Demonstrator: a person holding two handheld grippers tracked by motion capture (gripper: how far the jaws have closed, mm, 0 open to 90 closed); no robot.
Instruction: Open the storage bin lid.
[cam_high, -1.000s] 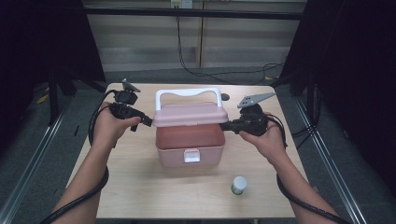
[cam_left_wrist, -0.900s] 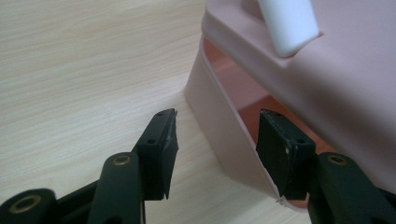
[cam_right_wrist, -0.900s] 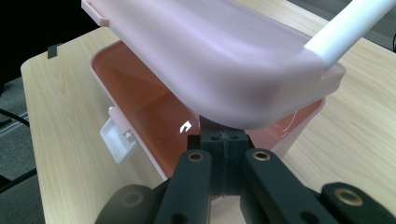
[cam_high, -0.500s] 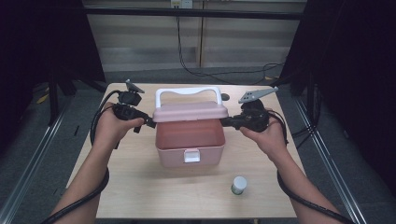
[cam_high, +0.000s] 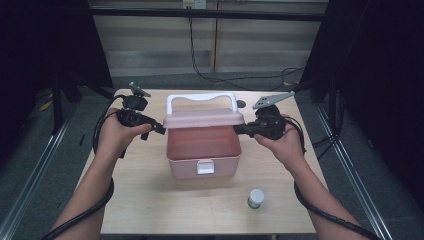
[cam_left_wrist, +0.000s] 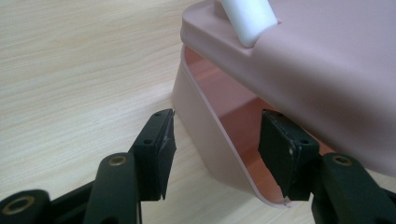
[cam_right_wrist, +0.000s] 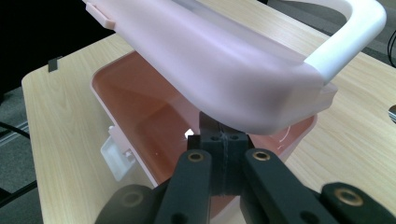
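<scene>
1. A pale wooden rectangular table (cam_high: 150, 200) is being used as the work surface, and everything handled is being kept on or just above it.
2. A pink plastic box with a white front latch (cam_high: 202, 152) is being kept near the middle of the table; its inside is being shown open to the high view, and nothing can be made out in it.
3. A pink plastic lid with a white hoop handle (cam_high: 204, 118) is being held tilted above the back of the box, raised at the front so that the box's mouth is being left uncovered.
4. The left gripper (cam_high: 159, 128) is being held at the lid's left end. In the left gripper view its jaws are being kept apart: one pad (cam_left_wrist: 161, 149) is sitting outside the box's wall, the other (cam_left_wrist: 280, 149) inside it beneath the lid, and neither is seen pressing on the plastic.
5. The right gripper (cam_high: 239, 129) is being held at the lid's right end. In the right gripper view its jaws are being kept together, with the tips tucked under the lid's edge over the box's rim; whether anything is being pinched there cannot be told.
6. A small round jar with a white cap and green body (cam_high: 256, 198) is being left standing near the table's front edge, well apart from the box; its contents cannot be seen.
7. No writing can be read on any of these things.
</scene>
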